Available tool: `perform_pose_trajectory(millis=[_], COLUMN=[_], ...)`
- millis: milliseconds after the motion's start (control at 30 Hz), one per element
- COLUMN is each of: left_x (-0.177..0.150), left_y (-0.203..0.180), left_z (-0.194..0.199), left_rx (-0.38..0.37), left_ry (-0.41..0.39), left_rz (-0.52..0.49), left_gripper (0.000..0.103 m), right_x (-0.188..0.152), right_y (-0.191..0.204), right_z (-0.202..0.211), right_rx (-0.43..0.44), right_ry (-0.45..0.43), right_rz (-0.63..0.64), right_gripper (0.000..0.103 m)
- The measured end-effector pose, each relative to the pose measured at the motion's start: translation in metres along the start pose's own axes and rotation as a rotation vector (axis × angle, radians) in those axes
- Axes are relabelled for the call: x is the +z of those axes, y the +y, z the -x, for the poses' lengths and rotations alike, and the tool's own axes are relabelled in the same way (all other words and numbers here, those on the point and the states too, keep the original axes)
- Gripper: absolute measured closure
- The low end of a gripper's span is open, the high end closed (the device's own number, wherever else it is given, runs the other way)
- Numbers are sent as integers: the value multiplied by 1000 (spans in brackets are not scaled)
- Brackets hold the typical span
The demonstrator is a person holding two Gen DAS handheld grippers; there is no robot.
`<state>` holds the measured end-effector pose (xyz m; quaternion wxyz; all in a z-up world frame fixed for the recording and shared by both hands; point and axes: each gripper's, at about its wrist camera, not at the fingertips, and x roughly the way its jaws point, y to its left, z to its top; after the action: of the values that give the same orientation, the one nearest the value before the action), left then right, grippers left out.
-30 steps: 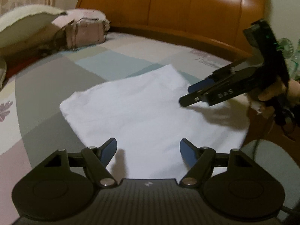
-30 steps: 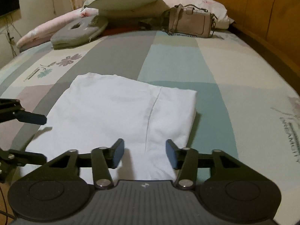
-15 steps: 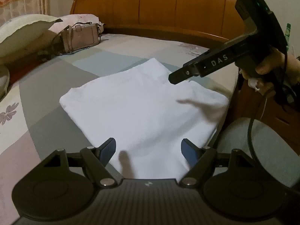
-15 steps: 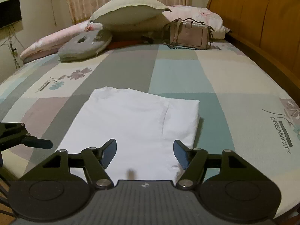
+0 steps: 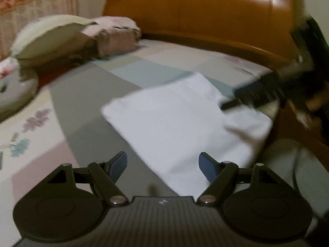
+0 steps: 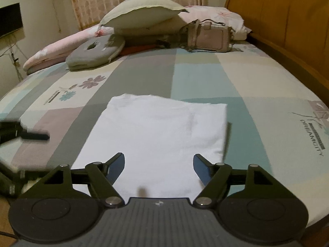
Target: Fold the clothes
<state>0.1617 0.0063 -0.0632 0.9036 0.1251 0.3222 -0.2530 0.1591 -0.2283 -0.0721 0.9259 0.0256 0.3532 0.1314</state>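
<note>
— Where is the shirt [image 6: 158,135]?

— On the bed [image 6: 257,94], in front of the bag [image 6: 209,37] and pillows [image 6: 141,14]. It lies flat in a neat white block, soft cloth with one seam down it. It looks folded already.

— What just changed?

— Both grippers have pulled back from the shirt. A second ago they were low over it.

— Are they holding it?

— No. The right gripper [image 6: 158,164] is spread wide with nothing in it. So is the left gripper [image 5: 162,165]. I think the folding may be done, or one more fold could come.
</note>
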Motion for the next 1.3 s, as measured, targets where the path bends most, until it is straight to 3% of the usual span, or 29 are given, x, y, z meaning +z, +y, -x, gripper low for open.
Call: perform_pose_trajectory(millis=[100,167,267,433,533,600,767,900,1000,1100,1300], left_x=[15,28,47,80,91,93,81,95,112,123,134], left_y=[8,8,2,-30,-45,-50,-36,-31,-48,-68,-81], left_z=[-4,-10,-28,-76,-116,-145,-192,-179,-172,-181,-239], left_rx=[32,15,-59,-189,-300,-332,-163,-205,-304,-410,-367], left_ry=[-21,-34,-48,-39,12,49,125,97,66,87,134], left_rz=[16,20,9,-58,-39,-26,35,87,25,-12,-18], left_gripper=[26,26,26,26,26,26,26,28,27,26,28], right_x=[-9,-18,-32,-42,-43,-44,-46,-45,-43,-44,-51], right_y=[15,22,22,16,14,13,3,-5,-6,-9,-19], right_z=[-8,-15,-27,-24,-20,-14,0,9,12,5,0], right_rx=[1,12,19,38,36,32,13,1,39,50,50], right_ry=[23,47,99,89,84,79,40,-11,-53,-37,4], right_rz=[13,19,-9,-55,-74,-77,-93,-113,-105,-112,-150], right_gripper=[23,21,16,10,9,9,8,8,6,6,6])
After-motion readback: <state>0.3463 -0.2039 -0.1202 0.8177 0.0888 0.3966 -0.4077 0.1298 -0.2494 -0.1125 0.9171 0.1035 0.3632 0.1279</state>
